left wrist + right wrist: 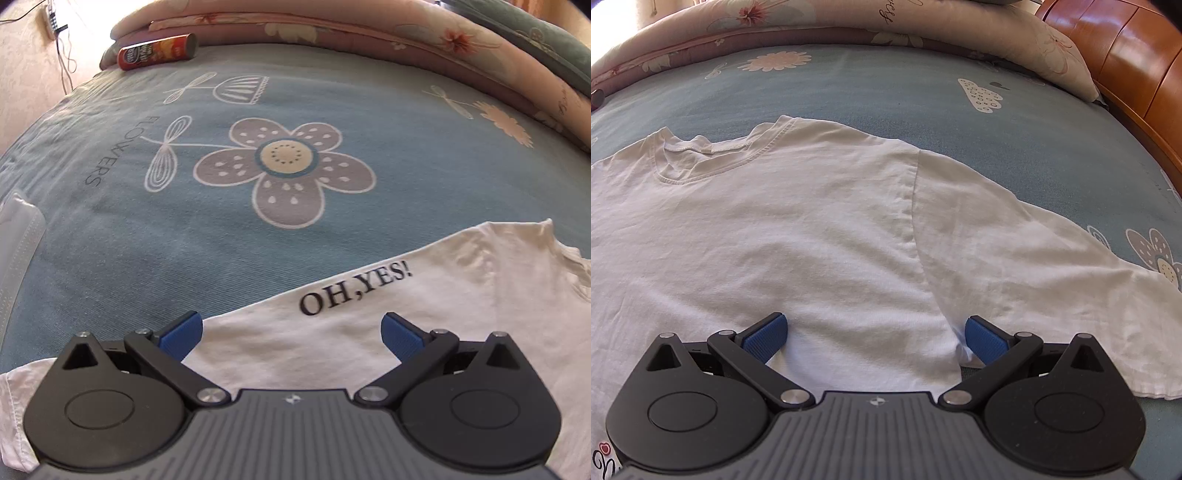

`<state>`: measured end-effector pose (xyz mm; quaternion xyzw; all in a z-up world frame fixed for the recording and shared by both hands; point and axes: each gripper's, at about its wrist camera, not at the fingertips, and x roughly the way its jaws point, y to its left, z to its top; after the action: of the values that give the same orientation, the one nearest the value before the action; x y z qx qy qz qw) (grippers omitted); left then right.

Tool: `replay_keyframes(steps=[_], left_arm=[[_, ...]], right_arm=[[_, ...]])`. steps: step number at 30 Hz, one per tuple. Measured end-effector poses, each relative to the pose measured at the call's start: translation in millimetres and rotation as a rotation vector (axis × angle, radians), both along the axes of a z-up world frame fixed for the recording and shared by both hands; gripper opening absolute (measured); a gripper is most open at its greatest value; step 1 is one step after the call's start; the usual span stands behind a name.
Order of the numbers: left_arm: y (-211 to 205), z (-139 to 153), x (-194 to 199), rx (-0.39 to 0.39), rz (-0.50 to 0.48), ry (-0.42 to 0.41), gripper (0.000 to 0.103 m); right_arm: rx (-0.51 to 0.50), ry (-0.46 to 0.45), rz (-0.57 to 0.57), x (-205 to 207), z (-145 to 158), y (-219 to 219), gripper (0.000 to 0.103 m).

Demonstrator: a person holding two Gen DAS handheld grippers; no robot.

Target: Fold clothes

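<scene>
Thin white cotton T-shirt (798, 229) — light, floppy — best pinched at hem/sleeve seam; left gripper (291, 332) & right gripper (875, 334) held wide open, empty.

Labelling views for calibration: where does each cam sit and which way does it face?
Left wrist: sits on the left tongs, looking forward low across the bed; sees the white T-shirt with its "OH,YES!" print, the blue flowered sheet, a snack can by the far quilt. Own body: only its blue pads, jaws apart.
Right wrist: sits on the right tongs, facing the shirt's collar and sleeve, with the wooden headboard far right. Own body: only its blue pads, jaws apart.
Shared: the same T-shirt, sheet and quilt; no hand or sleeve shows.
</scene>
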<state>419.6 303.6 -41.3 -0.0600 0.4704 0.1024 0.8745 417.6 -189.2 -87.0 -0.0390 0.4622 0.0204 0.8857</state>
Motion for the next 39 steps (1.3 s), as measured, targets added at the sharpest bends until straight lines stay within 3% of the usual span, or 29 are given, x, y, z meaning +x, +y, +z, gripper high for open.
replay_keyframes(steps=[5,9,12,16,21,26,30,35,39], left_arm=[[-92.6,22.0,0.2,-0.009,-0.280,-0.027,0.102],[-164.8,11.5,1.5,-0.036,-0.498,-0.013,0.102],[-204.4,-5.5,1.8,-0.002,-0.590,0.014,0.102],[-234.4,-24.2,-2.5,0.019,-0.622,0.052,0.102],[-244.3,-38.0,-1.5,0.004,-0.593,0.090,0.102],[-245.1,-41.5,4.6,-0.013,-0.559,0.102,0.102],[-246.3,-42.3,8.5,-0.015,-0.541,0.107,0.102],[-246.6,-44.2,8.7,-0.012,-0.542,0.101,0.102],[-246.2,-45.7,9.5,-0.010,-0.556,0.096,0.102]], right_arm=[[-0.006,0.026,-0.027,6.4,16.4,2.3,0.103],[0.034,-0.041,-0.048,12.5,35.4,-7.2,0.103],[0.056,-0.046,-0.067,32.3,31.2,-18.0,0.103],[0.076,-0.062,-0.104,63.7,16.7,-28.3,0.103],[0.067,-0.081,-0.133,101.1,-2.0,-32.5,0.103],[0.106,-0.088,-0.183,111.2,10.4,-43.1,0.103],[0.011,-0.157,-0.220,105.1,20.7,-35.4,0.103],[-0.016,-0.120,-0.379,118.0,5.1,-48.6,0.103],[0.035,-0.099,-0.364,140.1,-1.1,-54.6,0.103]])
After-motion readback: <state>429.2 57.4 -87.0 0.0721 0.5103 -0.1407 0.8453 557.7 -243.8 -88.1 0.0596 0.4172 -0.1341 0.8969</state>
